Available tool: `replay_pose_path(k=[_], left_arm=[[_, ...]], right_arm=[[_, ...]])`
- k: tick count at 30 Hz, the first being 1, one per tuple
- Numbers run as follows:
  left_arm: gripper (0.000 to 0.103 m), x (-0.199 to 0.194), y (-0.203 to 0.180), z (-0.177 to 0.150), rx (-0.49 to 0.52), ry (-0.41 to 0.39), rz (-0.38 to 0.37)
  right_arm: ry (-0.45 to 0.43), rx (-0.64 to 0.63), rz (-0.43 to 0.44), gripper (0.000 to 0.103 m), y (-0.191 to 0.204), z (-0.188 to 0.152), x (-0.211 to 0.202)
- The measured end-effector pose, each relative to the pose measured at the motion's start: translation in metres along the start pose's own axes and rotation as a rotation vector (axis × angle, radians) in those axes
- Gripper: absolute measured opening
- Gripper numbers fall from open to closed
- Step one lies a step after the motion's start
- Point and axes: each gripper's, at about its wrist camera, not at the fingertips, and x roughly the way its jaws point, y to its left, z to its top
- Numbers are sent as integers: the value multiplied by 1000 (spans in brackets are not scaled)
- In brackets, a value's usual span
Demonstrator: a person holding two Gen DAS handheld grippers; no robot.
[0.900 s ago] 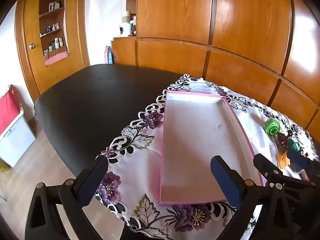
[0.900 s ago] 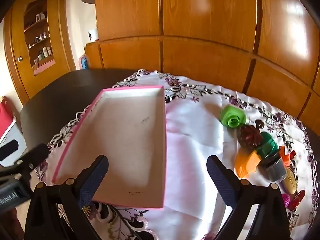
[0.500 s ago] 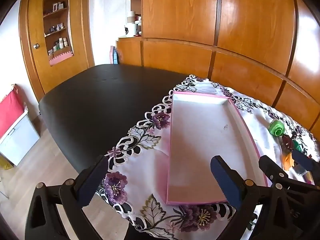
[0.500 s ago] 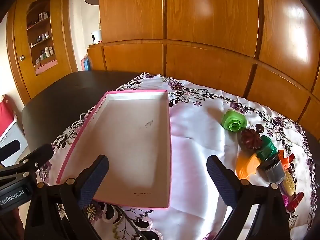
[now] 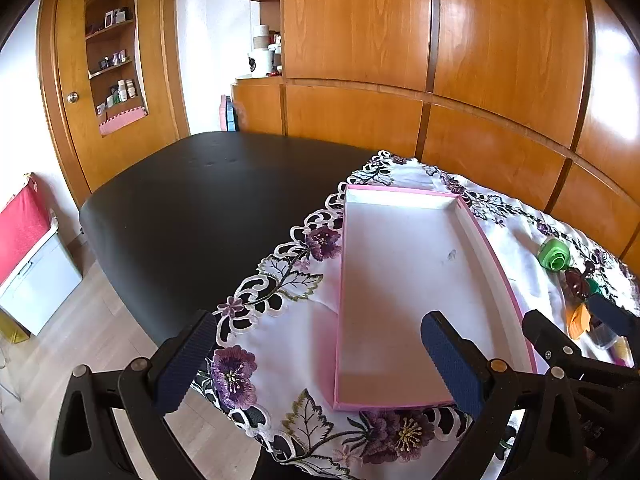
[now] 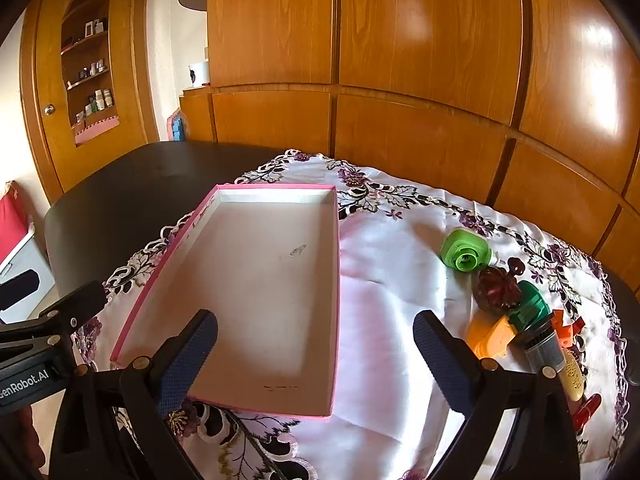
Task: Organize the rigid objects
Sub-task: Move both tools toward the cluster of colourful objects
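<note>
A dark surface (image 5: pixel 192 216) stands before wood panelling (image 6: pixel 420 120), with a white flowered cloth (image 6: pixel 392 320) draped over its right part. On the cloth lies a shallow pink-edged tray (image 6: pixel 334 280), nothing in it. To the tray's right, well apart from it, small rigid things cluster: a green piece (image 6: pixel 466 254) farthest back, a dark red one (image 6: pixel 496 290) just beside it, then an orange one (image 6: pixel 490 338) nearer. The left claw (image 5: pixel 316 356) and right claw (image 6: pixel 314 356) both hang above the tray's near end, spread wide and gripping nothing.
</note>
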Motion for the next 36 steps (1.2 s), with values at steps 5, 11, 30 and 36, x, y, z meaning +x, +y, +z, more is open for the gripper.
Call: replay_pose_path(k=[5, 11, 30, 36], left_arm=[[103, 1, 0, -1, 4, 0, -1], [103, 1, -3, -2, 16, 4, -6], [103, 2, -20, -3, 69, 39, -116], [103, 4, -31, -4, 86, 63, -142]], right_arm=[[-5, 1, -3, 100, -4, 0, -1], [-7, 2, -4, 100, -10, 1, -1], [-54, 83, -108, 100, -100, 18, -13], [-75, 137, -183, 100, -157, 20, -27]])
